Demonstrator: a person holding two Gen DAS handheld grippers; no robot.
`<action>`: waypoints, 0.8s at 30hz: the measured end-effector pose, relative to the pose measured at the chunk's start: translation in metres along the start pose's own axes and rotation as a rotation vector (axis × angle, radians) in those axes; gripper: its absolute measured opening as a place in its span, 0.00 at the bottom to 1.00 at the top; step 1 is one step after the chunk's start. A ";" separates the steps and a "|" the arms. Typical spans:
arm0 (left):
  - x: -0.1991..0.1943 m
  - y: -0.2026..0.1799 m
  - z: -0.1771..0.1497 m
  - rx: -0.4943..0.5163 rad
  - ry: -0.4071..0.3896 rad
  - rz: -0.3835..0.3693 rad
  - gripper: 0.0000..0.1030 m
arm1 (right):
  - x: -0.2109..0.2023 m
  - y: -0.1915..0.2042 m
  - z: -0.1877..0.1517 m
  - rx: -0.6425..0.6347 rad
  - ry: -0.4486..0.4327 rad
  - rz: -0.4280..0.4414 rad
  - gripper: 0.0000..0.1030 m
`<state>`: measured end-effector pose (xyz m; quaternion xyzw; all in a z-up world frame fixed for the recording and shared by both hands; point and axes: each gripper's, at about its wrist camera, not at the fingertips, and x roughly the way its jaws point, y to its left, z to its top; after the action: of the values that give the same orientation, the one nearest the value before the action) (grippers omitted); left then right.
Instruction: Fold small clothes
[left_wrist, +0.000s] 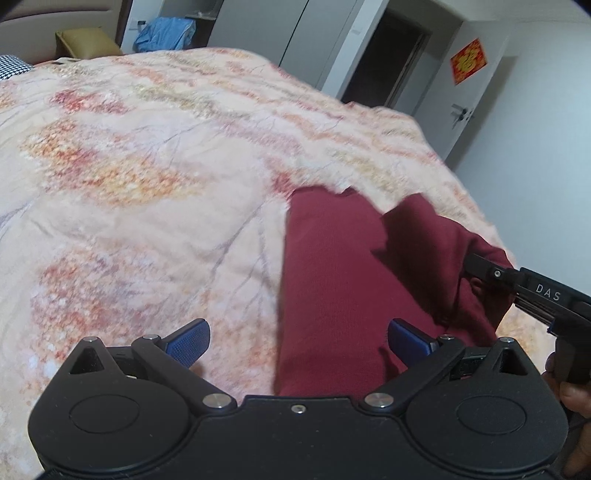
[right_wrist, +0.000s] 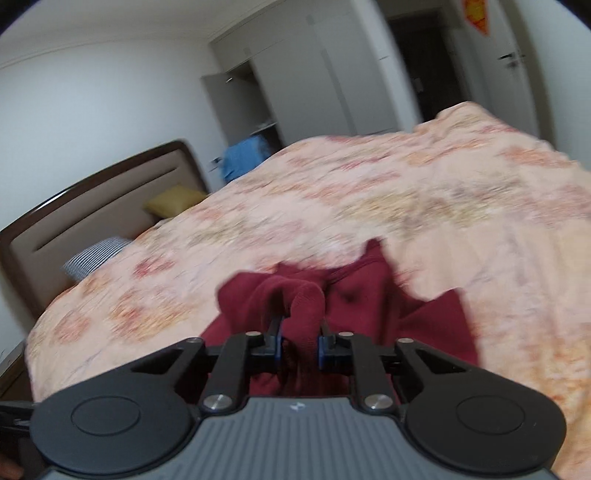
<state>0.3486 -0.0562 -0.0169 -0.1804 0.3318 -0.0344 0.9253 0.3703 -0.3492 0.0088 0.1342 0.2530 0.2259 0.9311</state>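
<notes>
The left tongs are standing wide open and empty just above the near end of the dark red garment, which is lying on the floral bedspread toward the bed's right side. Just beyond, the right tongs are pinching a bunched fold of that garment's edge between their blue pads, nearly closed on the cloth and raising it off the bed; their black fingers are also showing at the right edge of the left wrist view.

This looks like a fold in progress: one side is being carried across the flat part. The next move probably calls for laying the lifted edge down squarely, with the left tongs pinning or smoothing the flat part.

Nothing is lying in the fold's path. Farther off are a yellow cushion and a checked pillow by the headboard, then a blue cloth near the wardrobe.
</notes>
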 end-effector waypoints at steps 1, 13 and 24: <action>-0.001 -0.001 0.001 -0.002 -0.009 -0.006 0.99 | -0.005 -0.006 0.003 0.012 -0.020 -0.012 0.16; 0.017 -0.009 -0.013 0.029 0.080 0.012 0.99 | -0.012 -0.076 -0.013 0.204 0.001 -0.083 0.22; 0.012 -0.002 -0.010 -0.016 0.071 -0.011 0.99 | -0.088 -0.045 -0.052 0.028 -0.042 -0.075 0.62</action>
<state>0.3517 -0.0636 -0.0307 -0.1886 0.3637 -0.0432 0.9112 0.2904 -0.4238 -0.0149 0.1421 0.2415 0.1846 0.9420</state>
